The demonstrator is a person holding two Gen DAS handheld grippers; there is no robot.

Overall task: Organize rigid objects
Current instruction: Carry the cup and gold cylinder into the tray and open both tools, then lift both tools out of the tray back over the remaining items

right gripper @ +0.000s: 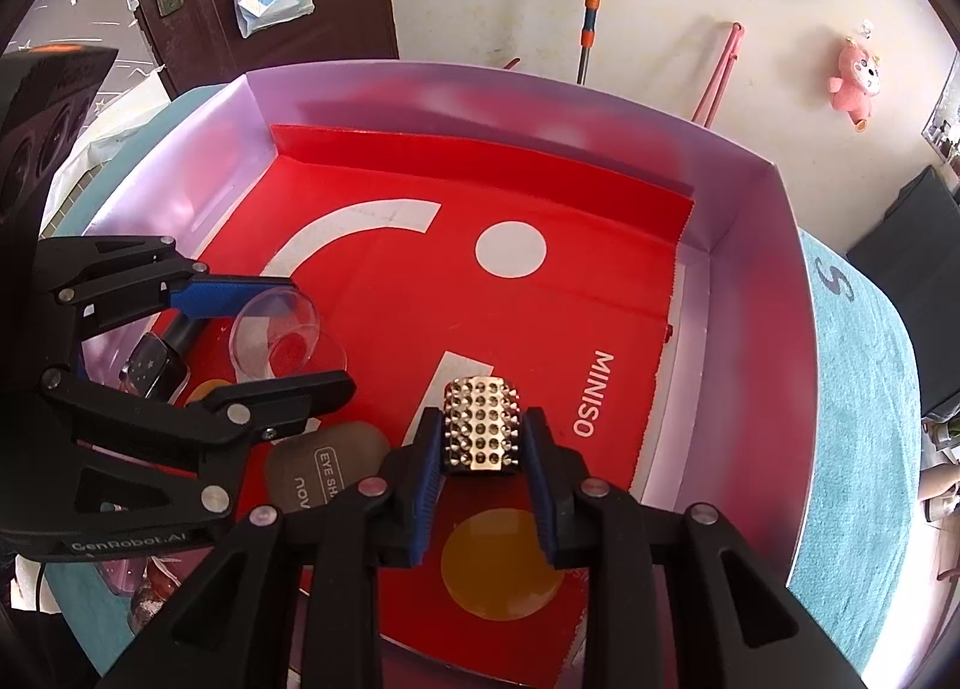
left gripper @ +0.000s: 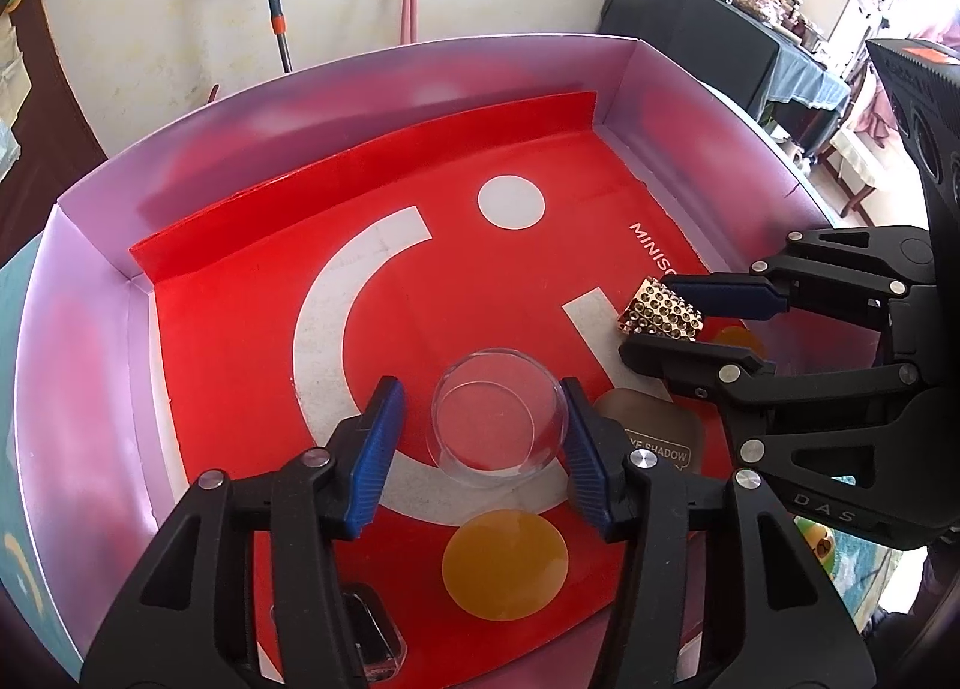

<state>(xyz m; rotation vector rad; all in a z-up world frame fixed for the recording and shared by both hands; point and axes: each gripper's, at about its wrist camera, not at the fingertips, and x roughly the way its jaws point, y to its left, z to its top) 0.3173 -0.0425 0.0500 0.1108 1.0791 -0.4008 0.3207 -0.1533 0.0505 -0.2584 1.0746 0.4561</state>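
While the right hand-held gripper [right gripper: 483, 437] clamps the studded gold block [right gripper: 482, 428] for placing in the tray [right gripper: 750, 269], the left hand-held gripper [left gripper: 480, 425] stands loose around the clear glass bowl [left gripper: 498, 416], apparently releasing it.

Both wrist views close, angled steeply down into same red-lined box [left gripper: 90, 281]; each sees other tool.

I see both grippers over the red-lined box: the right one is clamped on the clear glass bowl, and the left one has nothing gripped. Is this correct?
One detail is wrong. The right gripper is clamped on the gold studded piece, not the clear glass bowl; the right wrist view shows this. The bowl lies between the left gripper's fingers, ungripped, inside the box.
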